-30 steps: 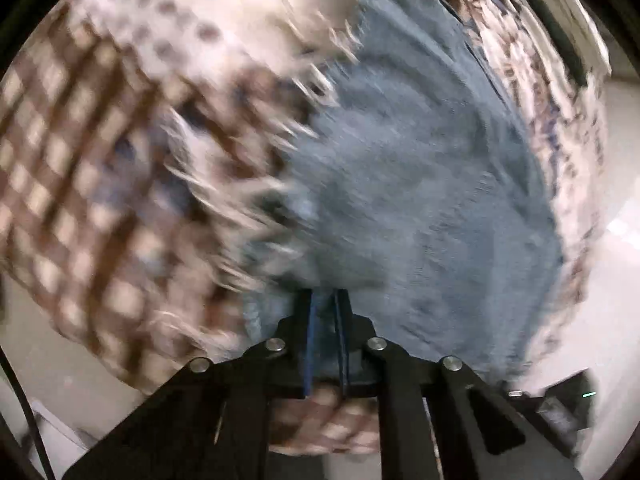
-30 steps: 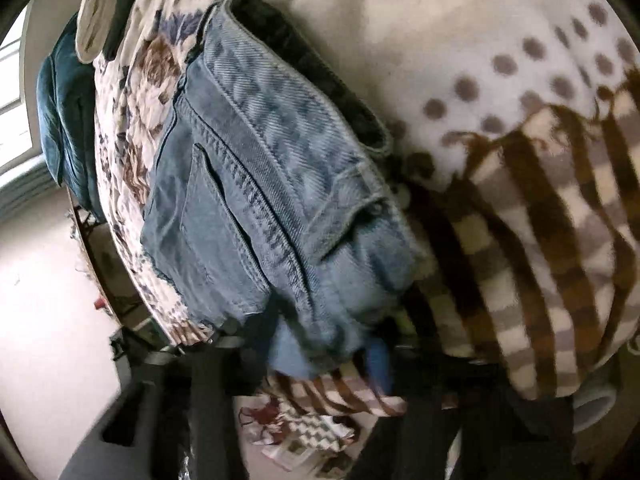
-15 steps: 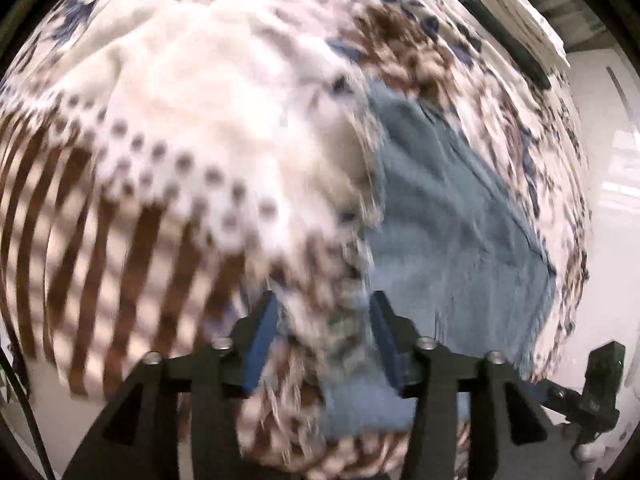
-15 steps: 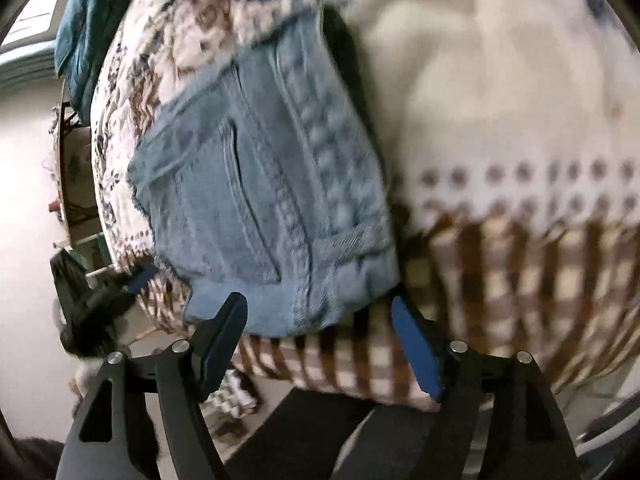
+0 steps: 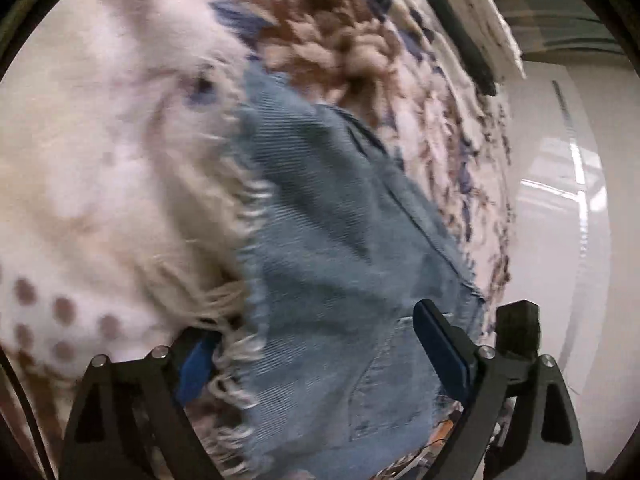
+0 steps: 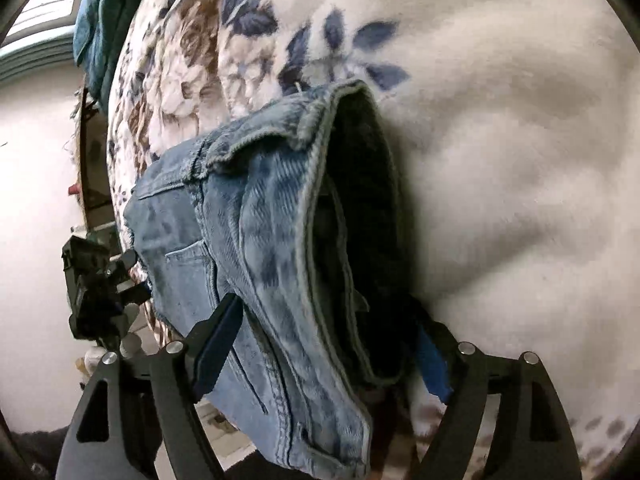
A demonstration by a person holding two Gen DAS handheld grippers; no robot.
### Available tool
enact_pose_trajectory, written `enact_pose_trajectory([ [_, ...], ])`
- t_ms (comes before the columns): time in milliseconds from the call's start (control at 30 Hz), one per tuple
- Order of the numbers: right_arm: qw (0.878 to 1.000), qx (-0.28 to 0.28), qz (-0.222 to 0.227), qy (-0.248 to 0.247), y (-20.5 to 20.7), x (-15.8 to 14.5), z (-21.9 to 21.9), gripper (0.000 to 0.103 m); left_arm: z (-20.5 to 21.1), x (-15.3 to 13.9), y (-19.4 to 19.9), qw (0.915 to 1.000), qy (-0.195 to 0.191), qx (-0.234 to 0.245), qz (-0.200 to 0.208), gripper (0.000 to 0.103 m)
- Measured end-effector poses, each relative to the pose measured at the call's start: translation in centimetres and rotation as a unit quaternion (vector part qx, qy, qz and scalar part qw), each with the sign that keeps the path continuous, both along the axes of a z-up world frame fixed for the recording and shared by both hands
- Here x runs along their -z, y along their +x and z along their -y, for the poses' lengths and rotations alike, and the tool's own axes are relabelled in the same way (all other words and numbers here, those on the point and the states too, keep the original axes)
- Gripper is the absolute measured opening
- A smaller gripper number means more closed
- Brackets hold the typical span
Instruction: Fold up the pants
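Note:
Folded light-blue denim shorts point(image 5: 332, 240) lie on a cream floral blanket point(image 5: 100, 160). In the left wrist view their frayed hem lies between my open fingers; my left gripper point(image 5: 316, 360) holds nothing. In the right wrist view the shorts' waistband point(image 6: 288, 208) gapes open, dark inside, and sits between the open fingers of my right gripper point(image 6: 324, 344), which holds nothing. My left gripper also shows in the right wrist view point(image 6: 100, 292) at the shorts' far end.
The blanket point(image 6: 500, 140) covers a bed whose edge drops to a pale floor point(image 6: 36, 160). A teal cloth point(image 6: 96, 20) lies at the far end. A white and dark folded item point(image 5: 476, 20) lies near the blanket's far edge.
Both grippers were shut on the shorts a second ago; both have opened and let go, and the shorts now lie folded on the blanket. Both have since moved closer over them.

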State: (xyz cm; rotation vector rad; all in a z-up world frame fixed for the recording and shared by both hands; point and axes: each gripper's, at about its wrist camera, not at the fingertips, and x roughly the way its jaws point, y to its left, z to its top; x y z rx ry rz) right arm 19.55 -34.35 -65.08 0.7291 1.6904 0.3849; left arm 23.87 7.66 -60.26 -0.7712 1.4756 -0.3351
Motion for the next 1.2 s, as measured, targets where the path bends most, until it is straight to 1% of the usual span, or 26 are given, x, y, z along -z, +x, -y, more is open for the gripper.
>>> enact_pose_trajectory([
  [100,1.000,0.001,0.008,0.004,-0.2,-0.3,0.4,0.083,0.8,1.5,0.7,0.9998,0.013,0.016,-0.008,0.091],
  [133,1.000,0.006,0.012,0.003,-0.2,-0.5,0.5,0.083,0.7,2.1,0.8,0.9997,0.012,0.014,-0.015,0.091],
  [167,1.000,0.008,0.014,0.000,-0.6,-0.7,1.0,0.083,0.8,2.2,0.9,0.9998,0.006,0.015,-0.010,0.091],
  [267,1.000,0.010,0.021,-0.008,-0.2,-0.7,1.3,0.083,1.6,1.3,1.3,0.9996,0.000,0.027,-0.007,0.091],
  [300,1.000,0.011,0.022,-0.010,0.1,-0.5,1.2,0.083,2.3,0.5,1.3,0.9993,-0.010,0.035,0.003,0.091],
  [333,1.000,0.011,0.021,-0.007,0.3,-0.3,1.0,0.083,3.1,-0.6,1.3,0.9984,-0.002,0.053,0.019,0.092],
  [367,1.000,0.010,0.021,-0.002,0.6,-0.1,0.8,0.083,4.0,-1.4,1.2,0.9965,0.015,0.075,0.033,0.092],
  [400,1.000,0.011,0.023,0.005,0.8,0.0,0.4,0.083,4.4,-1.5,1.1,0.9952,0.025,0.087,0.038,0.092],
  [433,1.000,0.010,0.025,0.010,1.1,0.1,-0.4,0.083,4.6,-1.7,1.0,0.9952,0.027,0.086,0.038,0.092],
  [467,0.999,0.006,0.028,0.020,1.3,-0.1,-0.9,0.083,4.5,-1.9,0.9,0.9958,0.018,0.080,0.040,0.092],
  [533,0.996,-0.011,0.036,0.076,1.5,-0.8,-2.1,0.083,4.0,-2.6,0.7,0.9958,0.006,0.075,0.051,0.092],
  [567,0.996,-0.026,0.042,0.080,1.6,-1.2,-2.5,0.083,3.7,-2.8,0.6,0.9959,0.001,0.072,0.055,0.092],
  [600,0.995,-0.044,0.046,0.074,1.7,-1.3,-2.9,0.083,3.5,-3.2,0.4,0.9956,-0.006,0.070,0.063,0.092],
  [633,0.995,-0.052,0.042,0.071,1.8,-1.0,-2.8,0.083,3.4,-3.4,0.3,0.9952,-0.010,0.071,0.067,0.091],
  [700,0.997,-0.043,0.028,0.058,2.1,0.1,-2.4,0.080,3.7,-4.0,0.3,0.9937,-0.036,0.076,0.075,0.091],
  [733,0.997,-0.038,0.022,0.057,2.2,0.7,-2.3,0.079,4.3,-4.3,0.2,0.9927,-0.038,0.083,0.079,0.091],
  [767,0.997,-0.035,0.020,0.058,2.2,1.1,-2.2,0.079,5.1,-4.4,0.3,0.9917,-0.033,0.094,0.082,0.091],
  [800,0.998,-0.037,0.020,0.056,2.4,1.5,-2.4,0.079,5.8,-4.0,0.5,0.9902,-0.016,0.110,0.084,0.091],
  [833,0.998,-0.039,0.020,0.053,2.5,1.6,-2.5,0.079,6.1,-3.4,0.7,0.9900,-0.001,0.116,0.081,0.091],
  [900,0.998,-0.041,0.021,0.049,2.5,1.6,-2.4,0.079,6.3,-1.2,1.3,0.9919,0.018,0.116,0.049,0.091],
  [933,0.998,-0.041,0.021,0.048,2.5,1.6,-2.4,0.079,5.8,-0.2,1.5,0.9935,0.020,0.106,0.037,0.089],
  [1033,0.998,-0.040,0.023,0.048,2.3,1.3,-2.5,0.079,4.7,1.1,1.7,0.9957,0.007,0.089,0.025,0.085],
  [1100,0.998,-0.033,0.033,0.050,2.5,1.2,-3.6,0.079,4.7,1.6,1.9,0.9969,0.001,0.076,0.019,0.085],
  [1133,0.997,-0.038,0.043,0.046,2.4,1.0,-4.0,0.077,5.1,1.6,2.1,0.9966,0.008,0.079,0.021,0.084],
  [1167,0.997,-0.043,0.052,0.039,2.3,0.6,-4.5,0.069,5.4,1.3,2.2,0.9960,0.016,0.084,0.028,0.080],
  [1200,0.997,-0.047,0.061,0.029,2.3,0.2,-4.8,0.064,5.9,0.8,2.3,0.9947,0.026,0.093,0.036,0.064],
])
